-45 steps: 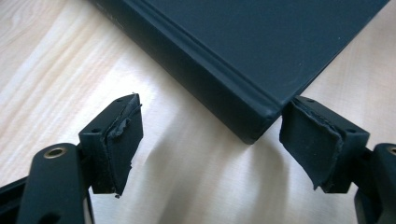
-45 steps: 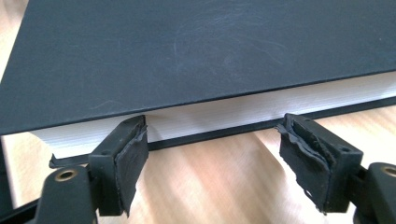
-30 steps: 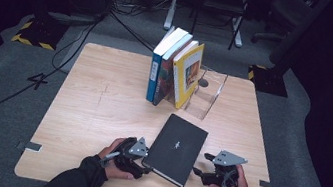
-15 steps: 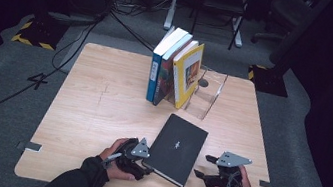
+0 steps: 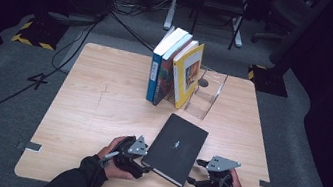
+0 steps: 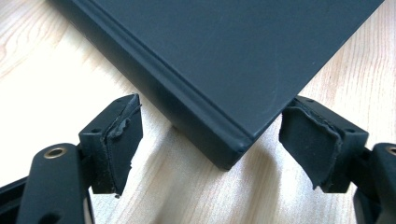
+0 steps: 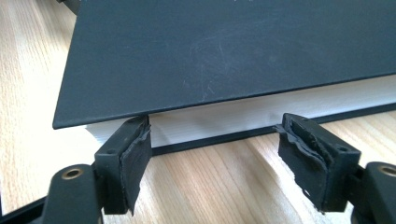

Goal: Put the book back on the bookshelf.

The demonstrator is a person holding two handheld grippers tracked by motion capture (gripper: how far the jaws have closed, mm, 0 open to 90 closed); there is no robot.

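Black book [image 5: 177, 149] lies flat near the desk's [image 5: 102, 103] front edge, long axis angled toward the far right. Left gripper [image 5: 143, 158] open at its spine corner; right gripper [image 5: 196, 173], jaws just opening, faces the page edge, nothing held.

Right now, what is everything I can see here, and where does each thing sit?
table: one, light wood, centre.
black book: one, lying flat at the near edge, between the grippers.
standing books: three or so, blue, dark and yellow, at the far side.
clear stand: one, see-through, against the yellow book.
cables: black, on the grey floor at left.
left gripper: black, open at the book's corner.
right gripper: black, open at the page edge.
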